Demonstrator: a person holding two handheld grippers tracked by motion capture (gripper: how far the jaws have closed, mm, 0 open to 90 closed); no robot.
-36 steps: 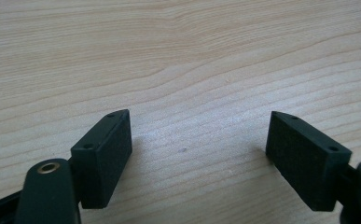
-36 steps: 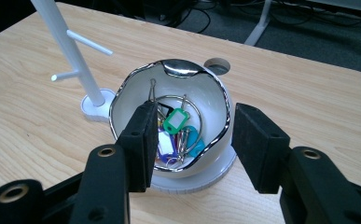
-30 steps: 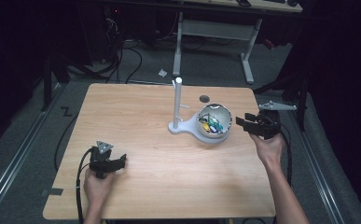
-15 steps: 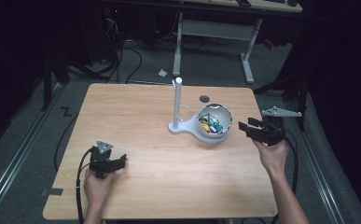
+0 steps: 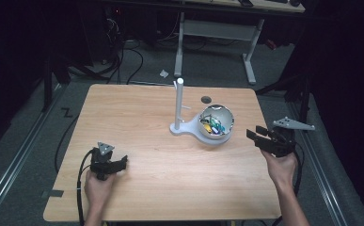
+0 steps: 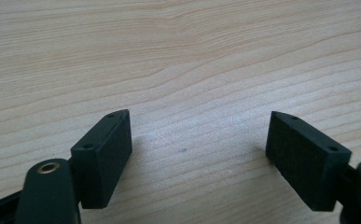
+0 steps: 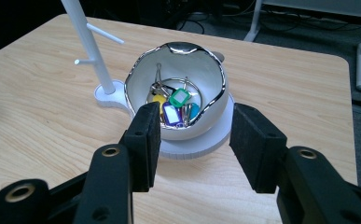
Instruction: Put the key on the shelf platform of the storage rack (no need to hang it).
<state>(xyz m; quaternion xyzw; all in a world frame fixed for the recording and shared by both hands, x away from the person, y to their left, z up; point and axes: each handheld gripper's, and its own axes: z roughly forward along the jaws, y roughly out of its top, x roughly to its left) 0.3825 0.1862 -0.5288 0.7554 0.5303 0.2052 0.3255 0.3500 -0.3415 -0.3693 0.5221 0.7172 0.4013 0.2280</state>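
Both jaw pairs are spread wide: the left hand-held gripper [image 5: 121, 162] at seven o'clock on the surface [image 5: 137, 117], the right hand-held gripper [image 7: 193, 140] pointed at the bowl [image 7: 201, 81] of tagged keys [image 7: 177, 103].

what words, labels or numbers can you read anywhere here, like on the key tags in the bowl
None can be read.
The key tags in the bowl have white label windows, but any writing is too small to tell.
The grippers, left and right, and the table show no print.
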